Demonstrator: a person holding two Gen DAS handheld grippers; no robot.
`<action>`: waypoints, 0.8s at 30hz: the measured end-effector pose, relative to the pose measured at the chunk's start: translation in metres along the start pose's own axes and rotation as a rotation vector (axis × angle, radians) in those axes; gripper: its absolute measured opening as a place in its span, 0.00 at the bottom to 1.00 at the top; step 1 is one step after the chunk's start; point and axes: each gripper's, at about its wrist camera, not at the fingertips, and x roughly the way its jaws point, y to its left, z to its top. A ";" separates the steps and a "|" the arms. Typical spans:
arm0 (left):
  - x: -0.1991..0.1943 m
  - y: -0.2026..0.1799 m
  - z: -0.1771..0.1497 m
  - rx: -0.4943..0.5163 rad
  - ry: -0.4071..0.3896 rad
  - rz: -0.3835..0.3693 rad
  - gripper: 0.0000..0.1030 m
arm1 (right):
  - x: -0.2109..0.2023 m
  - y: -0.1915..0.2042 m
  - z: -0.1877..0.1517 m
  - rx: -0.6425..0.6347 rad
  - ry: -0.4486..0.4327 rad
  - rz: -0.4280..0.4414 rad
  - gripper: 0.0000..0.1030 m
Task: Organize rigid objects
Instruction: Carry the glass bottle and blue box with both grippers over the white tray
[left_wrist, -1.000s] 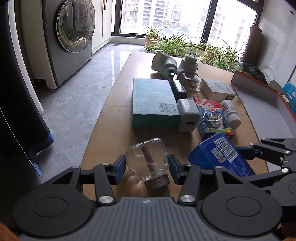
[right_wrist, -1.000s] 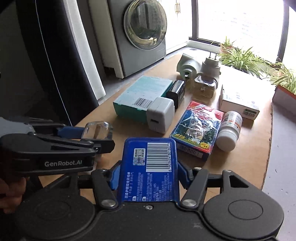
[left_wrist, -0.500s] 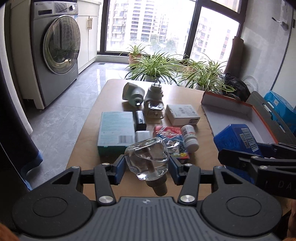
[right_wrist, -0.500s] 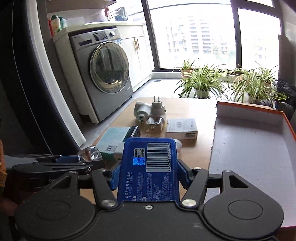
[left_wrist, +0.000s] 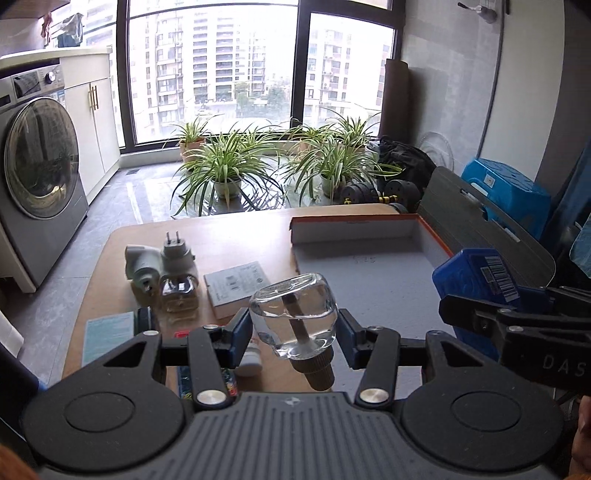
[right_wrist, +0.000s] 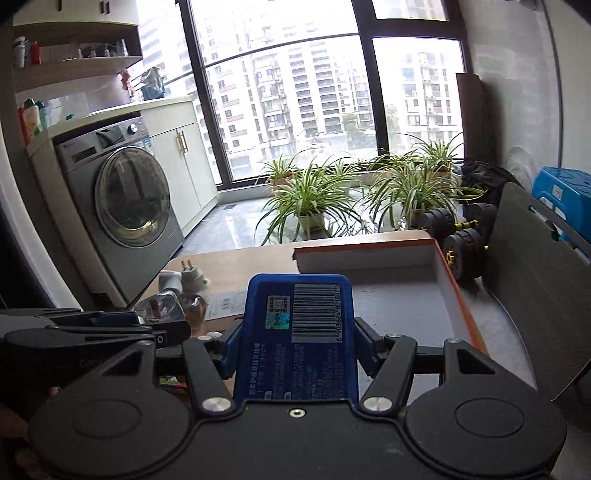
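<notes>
At the centre of the left wrist view, the left gripper (left_wrist: 293, 328) clamps a clear glass bottle (left_wrist: 293, 319), cap tilted toward the lens. The right gripper (right_wrist: 297, 338) grips a blue box (right_wrist: 299, 332) at mid-frame, barcode facing up. Behind both, an open cardboard tray (left_wrist: 354, 229) with an orange rim fills the right half; a white box (left_wrist: 236, 286) and plug-in vaporizer (left_wrist: 176, 254) sit on the wooden table (left_wrist: 236, 236) at left

Bright daylight through big window (left_wrist: 221, 70), spider plants (left_wrist: 225, 166) on grey tile floor (left_wrist: 147, 184), washing machine (left_wrist: 37, 158) left, grey wall (left_wrist: 454, 92) right.
</notes>
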 end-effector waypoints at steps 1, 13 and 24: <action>0.003 -0.005 0.003 0.001 -0.002 -0.005 0.48 | -0.001 -0.005 0.002 0.001 -0.004 -0.008 0.71; 0.016 -0.036 0.013 0.011 -0.009 -0.022 0.48 | 0.004 -0.032 0.005 0.029 -0.006 -0.034 0.71; 0.031 -0.032 0.014 -0.018 0.021 -0.025 0.49 | 0.028 -0.030 0.011 0.015 0.033 -0.046 0.71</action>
